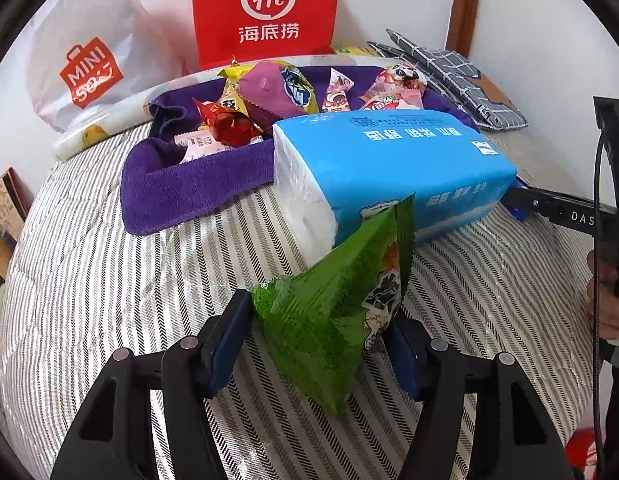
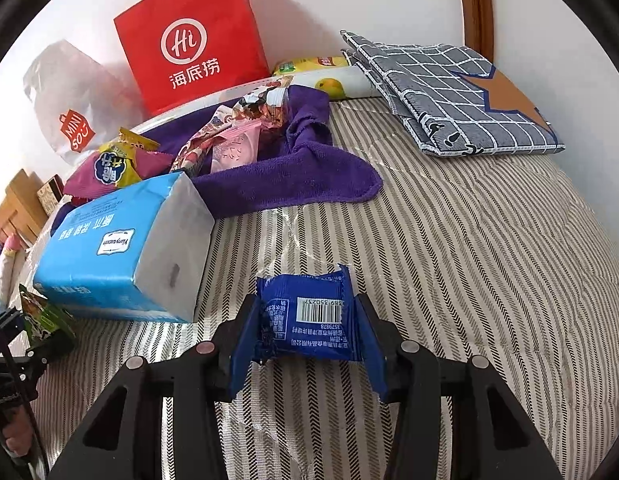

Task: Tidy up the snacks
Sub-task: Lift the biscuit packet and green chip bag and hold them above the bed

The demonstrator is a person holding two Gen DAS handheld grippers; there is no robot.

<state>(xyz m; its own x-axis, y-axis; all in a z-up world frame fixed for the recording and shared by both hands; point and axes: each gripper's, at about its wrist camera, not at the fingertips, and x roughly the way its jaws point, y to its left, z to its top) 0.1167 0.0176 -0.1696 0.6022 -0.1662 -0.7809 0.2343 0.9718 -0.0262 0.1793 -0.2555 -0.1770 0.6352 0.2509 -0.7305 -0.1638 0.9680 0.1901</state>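
Nearest the left wrist camera, the left gripper has its two blue-padded fingers pinching one green triangular foil snack packet, held tilted above the grey-and-white striped quilted bedcover. Nearest the right wrist camera, the right gripper pinches one small dark blue snack wrapper between its two fingers, barcode side up, just above the same bedcover.

Between the two grippers lies one light blue plastic-wrapped pack of tissues, resting on the bedcover and touching the edge of one rumpled purple towel. On the towel sits a heap of snacks: one shiny red twisted packet, one yellow packet, one purple packet with a blue and yellow label, one pink cone-shaped packet, one pale pink flat packet, and one pink-and-white packet with a cartoon face.

Against the white wall stand one red paper carrier bag and one white plastic shopping bag with a red logo. Well apart to the right lie two grey checked fabric pouches, stacked and overlapping.
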